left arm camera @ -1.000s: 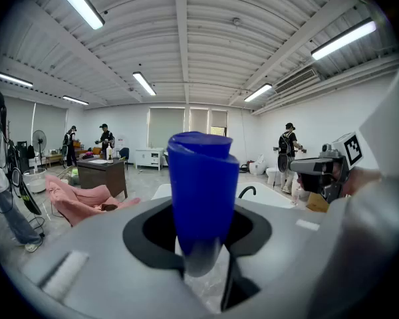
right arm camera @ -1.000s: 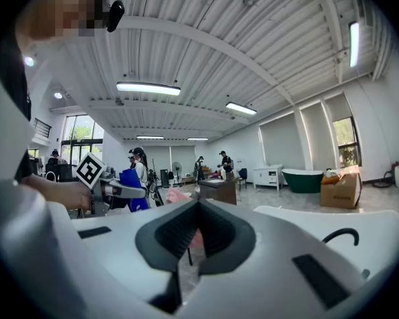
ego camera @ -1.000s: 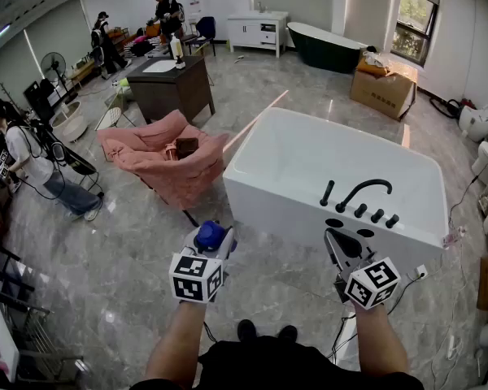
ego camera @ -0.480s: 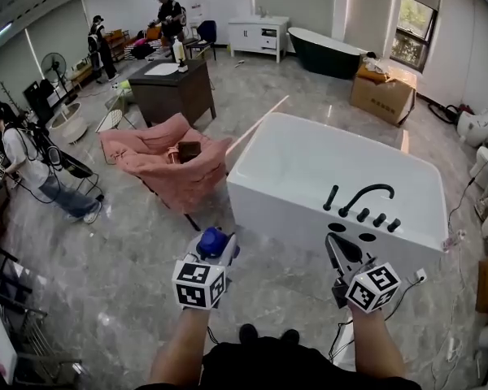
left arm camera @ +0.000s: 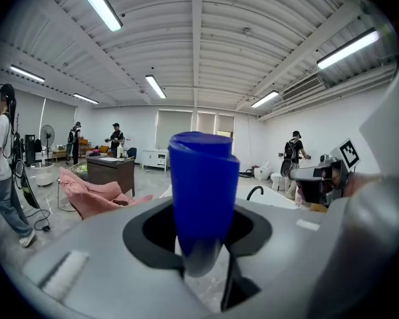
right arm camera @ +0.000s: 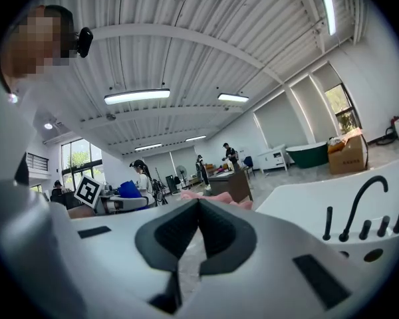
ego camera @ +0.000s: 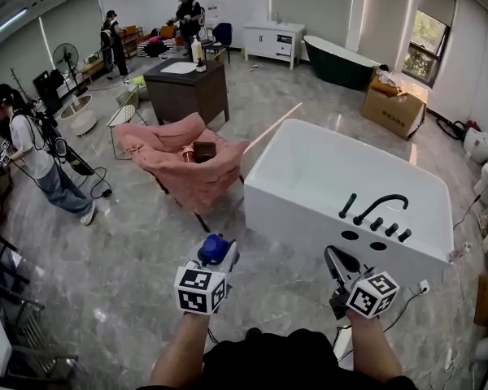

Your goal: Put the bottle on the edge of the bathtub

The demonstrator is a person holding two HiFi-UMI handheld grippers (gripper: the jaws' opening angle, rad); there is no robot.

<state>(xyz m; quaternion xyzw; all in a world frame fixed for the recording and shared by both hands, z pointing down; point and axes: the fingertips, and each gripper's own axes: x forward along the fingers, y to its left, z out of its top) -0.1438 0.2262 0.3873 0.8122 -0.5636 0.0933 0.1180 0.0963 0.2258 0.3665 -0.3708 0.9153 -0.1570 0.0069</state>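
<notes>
A blue bottle (ego camera: 214, 249) stands upright between the jaws of my left gripper (ego camera: 215, 255), which is shut on it. In the left gripper view the bottle (left arm camera: 201, 191) fills the middle, clamped low down by the left gripper (left arm camera: 203, 248). The white bathtub (ego camera: 325, 227) lies ahead and to the right, with a black faucet (ego camera: 374, 205) on its near rim. My right gripper (ego camera: 336, 258) hangs just before that rim, jaws together and empty. In the right gripper view the right gripper (right arm camera: 198, 226) is closed, with the tub (right arm camera: 299, 211) to its right.
A pink armchair (ego camera: 187, 165) stands left of the tub, with a dark cabinet (ego camera: 187, 88) behind it. A cardboard box (ego camera: 394, 104) and a dark green tub (ego camera: 342, 59) sit at the back. A person (ego camera: 32, 157) stands at the left; cables run over the grey floor.
The head view has swung slightly, so the tub and chair sit further right. Both grippers are a little lower in the view. The bottle stays in the left gripper.
</notes>
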